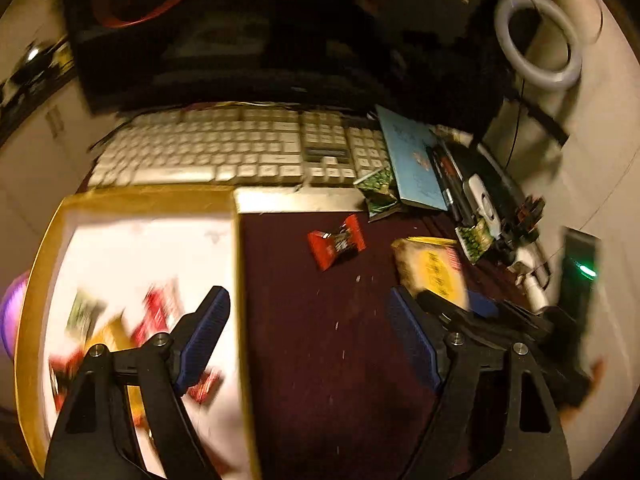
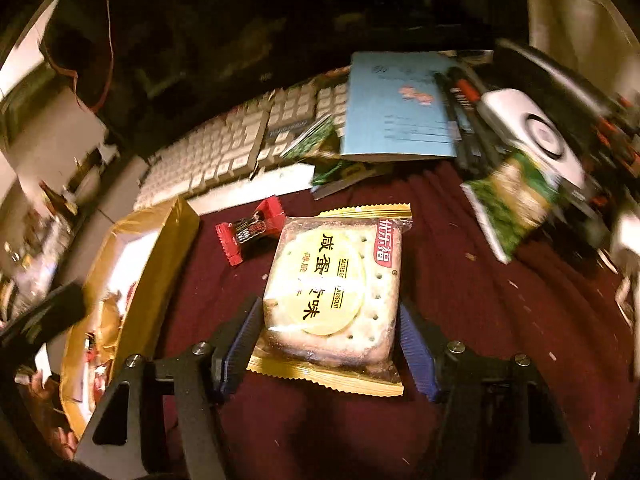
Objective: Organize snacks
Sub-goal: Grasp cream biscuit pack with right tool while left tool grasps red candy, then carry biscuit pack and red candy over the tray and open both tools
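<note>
A gold-rimmed box (image 1: 148,200) with a white inside holds several red, green and yellow snack packs at the left; it also shows in the right wrist view (image 2: 160,264). My left gripper (image 1: 308,340) is open and empty, one finger over the box, the other over the maroon cloth. My right gripper (image 2: 330,340) is shut on a yellow salted egg biscuit pack (image 2: 332,292), also seen in the left wrist view (image 1: 434,270). A red candy (image 1: 336,242) lies on the cloth, left of the biscuit (image 2: 250,230). Green snack packs lie by the keyboard (image 1: 380,190) and at the right (image 2: 516,200).
A white keyboard (image 1: 224,148) runs along the back. A blue booklet (image 2: 396,104), pens and a white device (image 2: 532,132) sit at the back right. A ring light (image 1: 536,36) stands on the right. A dark monitor (image 1: 224,40) is behind the keyboard.
</note>
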`<control>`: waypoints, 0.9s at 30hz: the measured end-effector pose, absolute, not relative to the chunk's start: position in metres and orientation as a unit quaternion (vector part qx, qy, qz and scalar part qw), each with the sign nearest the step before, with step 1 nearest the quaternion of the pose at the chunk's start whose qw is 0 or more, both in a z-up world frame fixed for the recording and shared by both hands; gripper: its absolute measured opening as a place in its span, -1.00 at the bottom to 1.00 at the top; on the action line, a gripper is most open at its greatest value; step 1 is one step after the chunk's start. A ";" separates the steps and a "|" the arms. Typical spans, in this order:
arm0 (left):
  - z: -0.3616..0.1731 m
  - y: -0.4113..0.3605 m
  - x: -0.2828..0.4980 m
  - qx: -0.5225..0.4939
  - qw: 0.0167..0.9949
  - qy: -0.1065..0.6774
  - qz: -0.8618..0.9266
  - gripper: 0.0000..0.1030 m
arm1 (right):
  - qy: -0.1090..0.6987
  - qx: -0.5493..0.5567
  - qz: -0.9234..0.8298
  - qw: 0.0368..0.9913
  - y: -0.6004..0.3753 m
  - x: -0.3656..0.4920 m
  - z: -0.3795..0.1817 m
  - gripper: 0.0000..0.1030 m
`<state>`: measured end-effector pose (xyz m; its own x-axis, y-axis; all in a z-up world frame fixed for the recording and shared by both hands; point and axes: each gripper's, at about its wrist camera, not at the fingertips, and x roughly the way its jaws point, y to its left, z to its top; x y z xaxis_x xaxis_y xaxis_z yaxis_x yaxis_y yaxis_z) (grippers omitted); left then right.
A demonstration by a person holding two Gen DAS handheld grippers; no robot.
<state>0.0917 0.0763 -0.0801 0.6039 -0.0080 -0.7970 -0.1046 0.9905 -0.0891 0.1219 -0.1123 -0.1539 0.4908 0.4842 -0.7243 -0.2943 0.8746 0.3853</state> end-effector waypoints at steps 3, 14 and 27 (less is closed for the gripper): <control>-0.092 0.054 0.127 0.007 0.887 0.462 0.017 0.57 | 0.430 0.130 0.223 0.865 -0.128 0.116 -0.154 0.31; -0.149 0.021 0.196 0.150 0.851 0.503 -0.007 0.15 | 0.419 0.156 0.241 0.862 -0.138 0.117 -0.155 0.31; -0.118 0.056 0.170 0.037 0.866 0.499 0.009 -0.44 | 0.413 0.165 0.254 0.859 -0.140 0.116 -0.156 0.31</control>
